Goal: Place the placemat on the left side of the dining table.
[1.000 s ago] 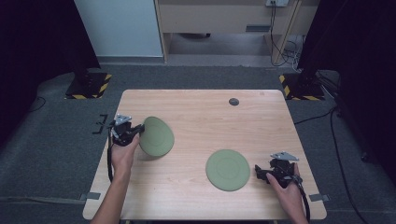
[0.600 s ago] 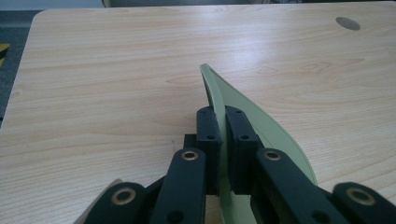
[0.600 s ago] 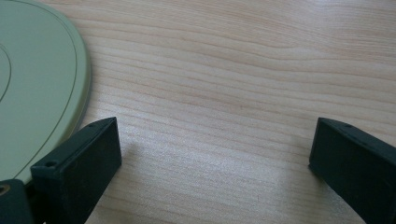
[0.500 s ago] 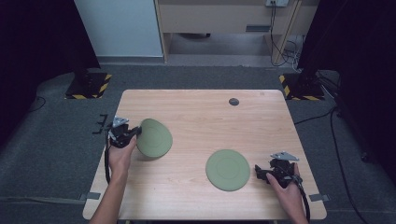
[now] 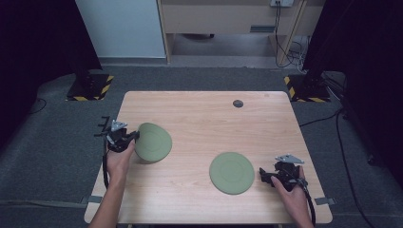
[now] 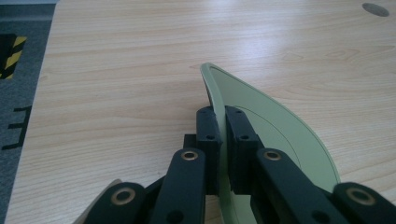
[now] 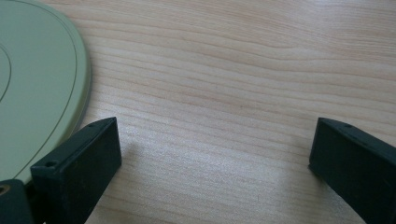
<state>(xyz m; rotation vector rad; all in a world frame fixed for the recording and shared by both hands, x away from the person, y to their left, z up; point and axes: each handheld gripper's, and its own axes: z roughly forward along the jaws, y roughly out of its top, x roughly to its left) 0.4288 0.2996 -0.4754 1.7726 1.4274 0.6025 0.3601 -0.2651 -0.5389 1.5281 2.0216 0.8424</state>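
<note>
I am looking first at the wooden table [image 5: 199,118], the biggest thing here: a pale board with fine straight grain, rounded corners and a smooth matte face. Its far half is lying bare, so there is much free room for moving there. Around it dark grey carpet [image 5: 52,142] is running on all sides.

The left gripper [image 5: 134,137] is standing at the left edge of the table, with the hand partly over the carpet. Its jaws are pressing tight on the rim of the lifted green plate [image 5: 153,142], one pad on each face. In the left gripper view this plate [image 6: 275,126] is standing on edge, tilted, thin and smooth, with a faint ring line inside and a low raised border. It is hanging over the left part of the board, and the wood in front of it is free.

The second green plate [image 5: 232,172] is lying flat on the near right part of the table, well apart from the lifted one. It has the same round shape and dull finish.

The right gripper [image 5: 264,175] is resting near the front right corner, just beside this flat plate. Its jaws are standing wide with bare wood between them; in the right gripper view the plate's rim [image 7: 42,84] is passing close to one black pad.

A small dark round disc [image 5: 238,103] is sitting near the far edge.
</note>
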